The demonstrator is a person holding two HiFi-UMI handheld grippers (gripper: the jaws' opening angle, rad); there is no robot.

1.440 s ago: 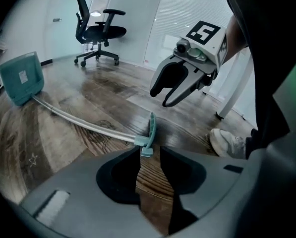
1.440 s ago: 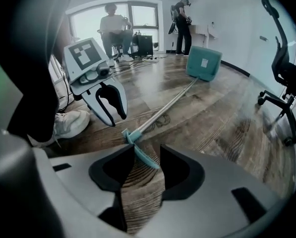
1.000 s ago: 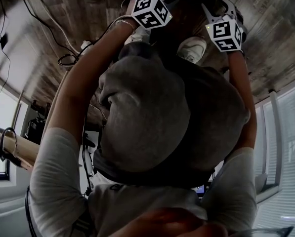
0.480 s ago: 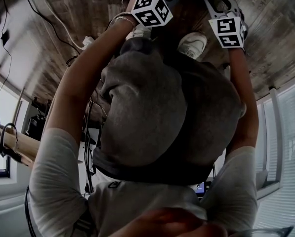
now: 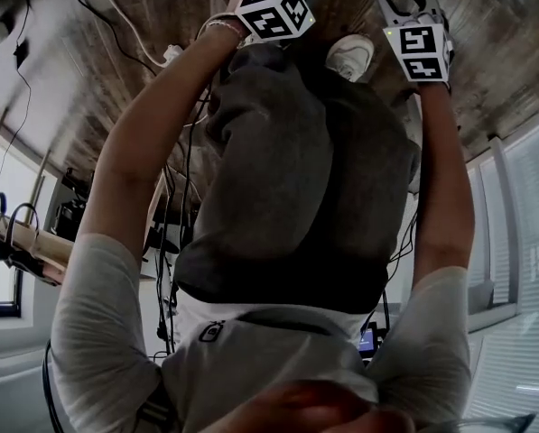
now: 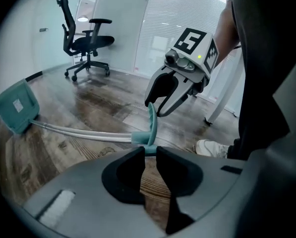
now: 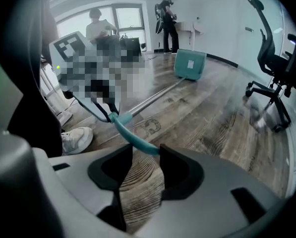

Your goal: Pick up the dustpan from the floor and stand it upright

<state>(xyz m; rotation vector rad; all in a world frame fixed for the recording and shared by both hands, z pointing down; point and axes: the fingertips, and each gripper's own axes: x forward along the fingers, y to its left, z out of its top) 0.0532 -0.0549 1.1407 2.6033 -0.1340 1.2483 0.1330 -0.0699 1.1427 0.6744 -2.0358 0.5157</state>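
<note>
The left gripper (image 6: pixel 148 151) is clamping the base of the teal handle (image 6: pixel 151 125). The right gripper (image 7: pixel 147 150) is gripping its curved top, contact on one side being hard to judge. Both have just been closing. The dustpan (image 7: pixel 190 64) is lying on the floor (image 7: pixel 212 118), upper centre of the right gripper view. In the head view the torso (image 5: pixel 296 179) is hiding nearly all of it, the top edge cutting off both jaws.

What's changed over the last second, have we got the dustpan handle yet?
The left gripper and right gripper rose as the person straightened up. The left fingers have just been closing and now pinch the base of the handle; the right fingers have been closing a little too, on its curved end. Unchanged: the handle runs between both, and the shoe stays planted. The pan lies on the floor.
</note>
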